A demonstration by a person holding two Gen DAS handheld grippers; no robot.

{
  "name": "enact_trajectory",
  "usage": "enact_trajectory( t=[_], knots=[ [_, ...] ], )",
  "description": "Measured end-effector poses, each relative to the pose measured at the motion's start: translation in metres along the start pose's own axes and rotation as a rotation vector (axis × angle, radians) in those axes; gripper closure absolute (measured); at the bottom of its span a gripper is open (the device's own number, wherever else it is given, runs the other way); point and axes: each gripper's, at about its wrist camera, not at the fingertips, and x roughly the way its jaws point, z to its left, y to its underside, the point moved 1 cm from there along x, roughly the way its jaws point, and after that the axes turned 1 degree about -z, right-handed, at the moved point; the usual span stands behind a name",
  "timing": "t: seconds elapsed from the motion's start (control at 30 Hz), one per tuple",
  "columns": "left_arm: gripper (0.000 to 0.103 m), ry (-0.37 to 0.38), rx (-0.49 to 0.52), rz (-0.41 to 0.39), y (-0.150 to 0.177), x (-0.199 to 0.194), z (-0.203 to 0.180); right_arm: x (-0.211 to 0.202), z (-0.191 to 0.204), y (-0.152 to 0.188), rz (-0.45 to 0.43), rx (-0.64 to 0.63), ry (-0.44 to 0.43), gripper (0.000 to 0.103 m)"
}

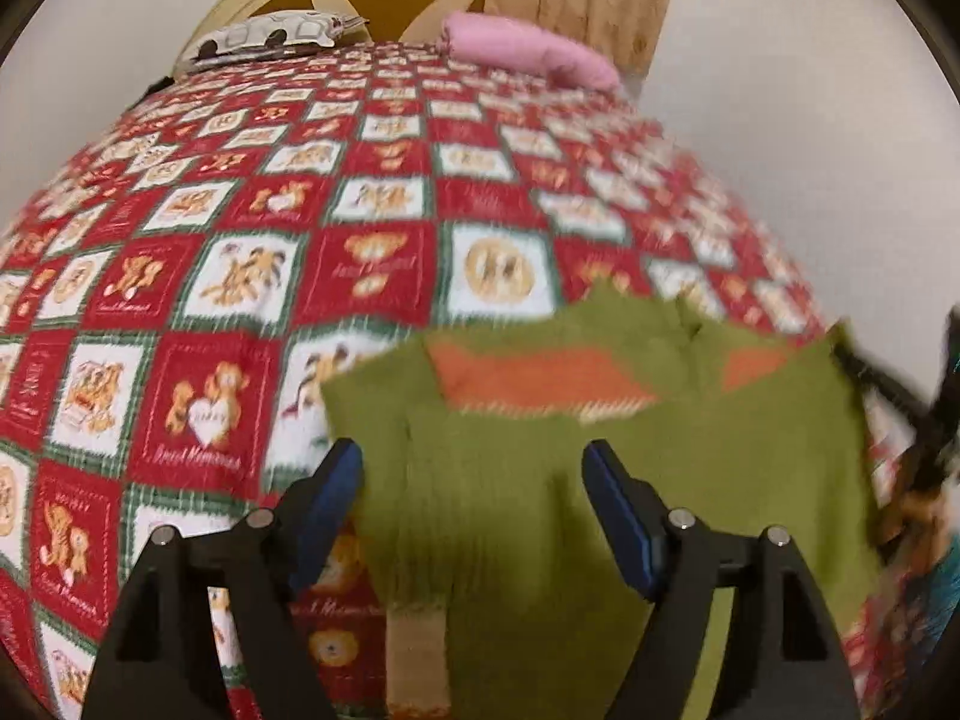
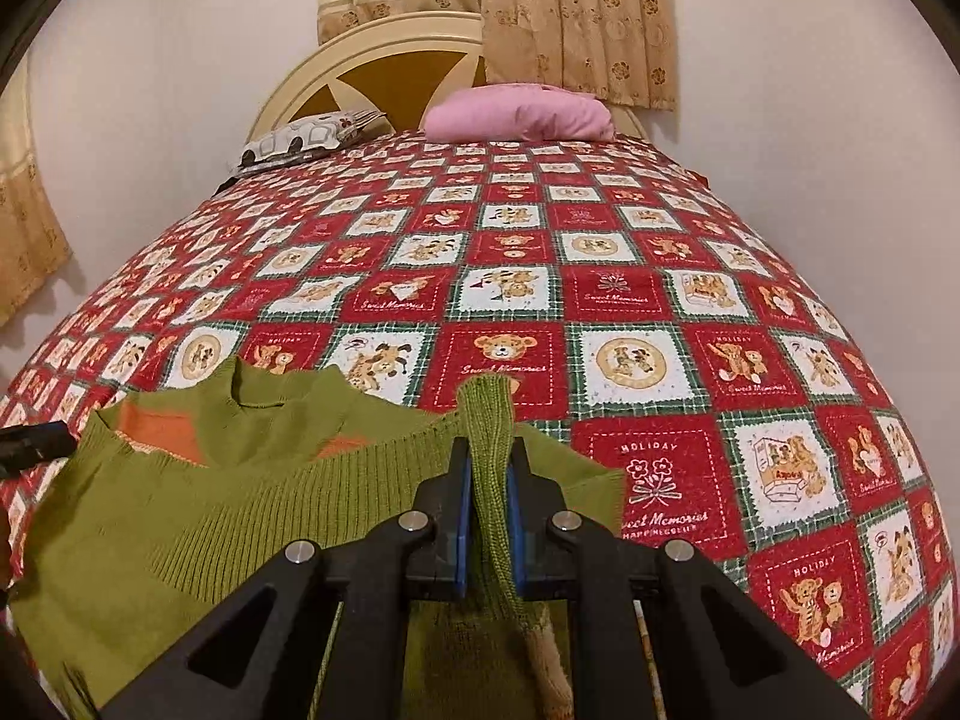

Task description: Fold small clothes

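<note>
A small olive-green knit sweater (image 1: pixel 720 438) with orange patches lies on the near part of the bed, blurred in the left wrist view. My left gripper (image 1: pixel 473 453) hovers over its left part, open, the blue pads wide apart and clear of the cloth. In the right wrist view the sweater (image 2: pixel 210 498) spreads to the left, and my right gripper (image 2: pixel 489 447) is shut on a bunched ribbed fold of it that sticks up between the pads. A dark, blurred piece of the right gripper (image 1: pixel 936 420) shows at the sweater's right edge.
The bed wears a red, white and green teddy-bear quilt (image 2: pixel 600 300). At its far end lie a pink pillow (image 2: pixel 516 111) and a patterned pillow (image 2: pixel 300 141) against a cream headboard (image 2: pixel 384 60). Beige curtains (image 2: pixel 570 12) hang behind.
</note>
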Motion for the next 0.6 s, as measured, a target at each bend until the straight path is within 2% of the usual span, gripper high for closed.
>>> enact_trajectory(
  t=[0.03,0.07,0.2,0.23,0.27,0.33,0.47,0.6],
  knots=[
    [0.051,-0.009,0.022,0.011,0.005,0.006,-0.004,0.0,0.001,0.0,0.0,-0.004,0.003,0.094],
    [0.062,-0.002,0.024,0.034,0.007,0.011,-0.005,-0.001,0.002,0.001,0.0,-0.006,0.005,0.094],
    [0.06,-0.003,-0.01,0.061,0.009,0.025,-0.001,-0.003,0.002,0.004,0.009,-0.001,0.006,0.094],
    [0.063,0.006,-0.034,0.057,0.009,0.024,0.002,-0.003,0.002,0.004,0.011,0.0,0.007,0.094],
    [0.077,0.002,-0.039,0.052,0.009,0.023,0.003,-0.004,0.001,0.005,0.014,0.001,0.009,0.094],
    [0.092,-0.006,-0.043,0.035,0.01,0.017,0.003,-0.007,0.0,0.005,0.013,0.006,0.011,0.094],
    [0.093,0.01,-0.067,-0.019,0.005,-0.002,0.001,-0.023,0.001,0.001,-0.02,0.006,0.0,0.094],
    [0.093,0.02,-0.069,-0.054,-0.016,-0.011,-0.003,-0.038,0.005,-0.017,-0.08,-0.01,0.0,0.094]
  ],
)
